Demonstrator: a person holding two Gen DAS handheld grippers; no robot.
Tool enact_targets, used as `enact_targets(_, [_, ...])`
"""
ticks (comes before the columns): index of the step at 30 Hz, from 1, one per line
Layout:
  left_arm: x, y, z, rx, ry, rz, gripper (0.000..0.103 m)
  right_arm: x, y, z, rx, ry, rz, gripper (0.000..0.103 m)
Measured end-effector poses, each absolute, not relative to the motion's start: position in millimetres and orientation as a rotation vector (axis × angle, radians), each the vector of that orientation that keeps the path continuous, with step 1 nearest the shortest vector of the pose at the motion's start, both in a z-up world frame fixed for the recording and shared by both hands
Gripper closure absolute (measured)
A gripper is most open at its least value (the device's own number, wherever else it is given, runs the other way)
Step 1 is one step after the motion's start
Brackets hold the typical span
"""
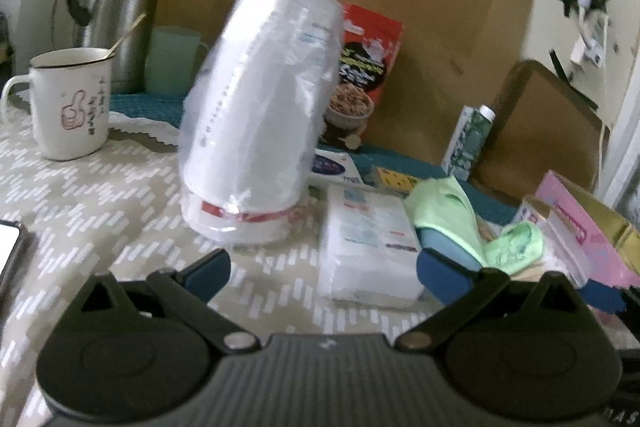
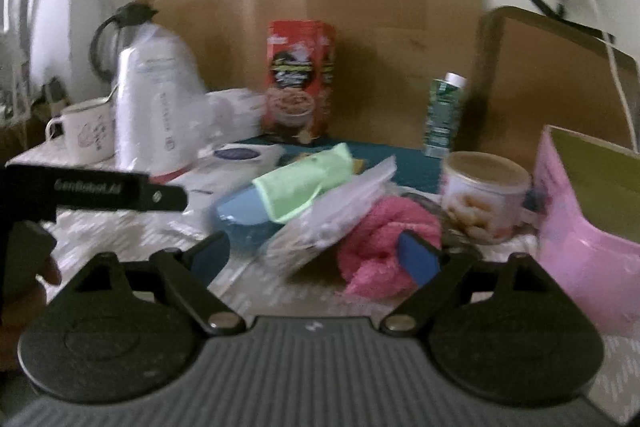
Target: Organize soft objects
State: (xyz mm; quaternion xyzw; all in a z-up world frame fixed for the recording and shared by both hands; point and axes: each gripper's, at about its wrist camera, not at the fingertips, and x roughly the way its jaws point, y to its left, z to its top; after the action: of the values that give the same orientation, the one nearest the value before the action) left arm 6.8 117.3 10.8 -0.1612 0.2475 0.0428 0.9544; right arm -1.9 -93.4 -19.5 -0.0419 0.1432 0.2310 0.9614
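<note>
Nearby, right tool (image 2: 316,259) spread wide, nothing clamped; pink fluffy cloth (image 2: 380,239) bunched by its right pad, clear packet (image 2: 332,211) and green cloth (image 2: 304,183) lying across just beyond. Left tool (image 1: 324,271) apart, empty; bagged cup stack (image 1: 256,115) upright, leaning slightly, tissue pack (image 1: 368,239) flat on surface (image 1: 100,195).

My left gripper (image 1: 322,269) has its jaws spread wide, blue pads (image 1: 210,273) apart and nothing pressed between them, tilted downward toward the patterned tablecloth (image 1: 100,195). My right gripper (image 2: 316,257) is also spread wide, gripping nothing, angled slightly down over that cloth, to the right of the left one.
</note>
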Motion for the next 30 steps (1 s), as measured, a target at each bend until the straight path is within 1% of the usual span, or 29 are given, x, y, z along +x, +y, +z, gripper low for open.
enact_targets(8, [5.5, 123.7, 10.1, -0.358, 0.498, 0.109, 0.000, -13.1, -91.1, -7.5, -0.109, 0.186, 0.513, 0.009])
enact_targets(13, [7.1, 121.2, 10.3, -0.350, 0.503, 0.106, 0.000, 2.6, -74.2, -18.6, -0.189, 0.266, 0.471, 0.008])
enact_targets(17, [7.2, 117.1, 10.9, -0.331, 0.501, 0.106, 0.000, 8.6, -62.7, -23.5, -0.258, 0.295, 0.463, 0.008])
enact_targets(20, [7.8, 114.7, 10.7, -0.321, 0.501, 0.103, 0.000, 15.0, -60.4, -26.3, -0.272, 0.345, 0.462, 0.011])
enact_targets(23, [9.5, 113.0, 10.2, -0.309, 0.513, 0.087, 0.000, 17.8, -68.5, -25.4, -0.225, 0.358, 0.446, 0.021])
enact_targets(25, [9.8, 111.4, 10.3, -0.300, 0.514, 0.085, 0.000, 16.4, -68.4, -26.3, -0.233, 0.353, 0.409, 0.042])
enact_targets(27, [9.8, 110.2, 10.3, -0.297, 0.515, 0.084, 0.000, 15.3, -70.8, -26.1, -0.224, 0.349, 0.388, 0.052])
enact_targets(30, [10.1, 110.1, 10.0, -0.298, 0.518, 0.084, 0.000, 11.9, -75.9, -25.9, -0.200, 0.344, 0.368, 0.062])
